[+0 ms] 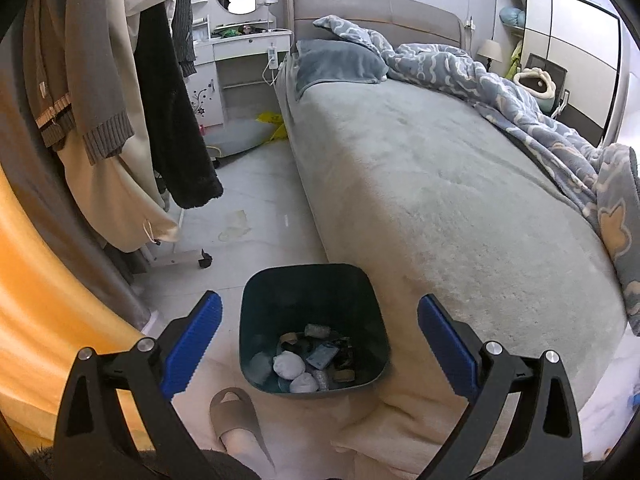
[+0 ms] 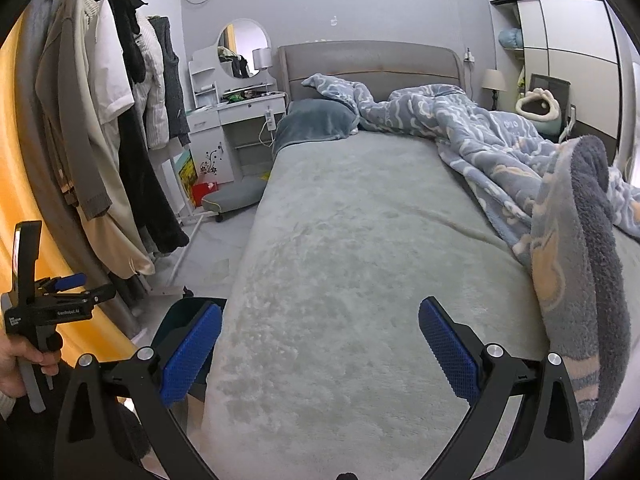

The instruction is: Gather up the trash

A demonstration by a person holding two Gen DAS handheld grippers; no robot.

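A dark teal trash bin (image 1: 276, 296) stands on the floor against the bed's near corner, holding several crumpled tissues (image 1: 289, 365) and wrappers. My left gripper (image 1: 320, 340) is open and empty, high above the bin. My right gripper (image 2: 320, 344) is open and empty, above the grey bed sheet (image 2: 360, 260); the bin's rim (image 2: 188, 312) shows behind its left finger. The left gripper also shows in the right wrist view (image 2: 60, 292), held in a hand at the far left. A pale scrap (image 1: 236, 224) lies on the floor by the clothes rack.
A clothes rack (image 1: 120, 100) with hanging coats stands left of the aisle. A rumpled blue blanket (image 2: 520, 168) covers the bed's right side. A white dresser (image 1: 240, 64) with a mirror is at the back. A yellow bag (image 1: 272, 124) lies by the bed. A beige slipper (image 1: 236, 420) is beside the bin.
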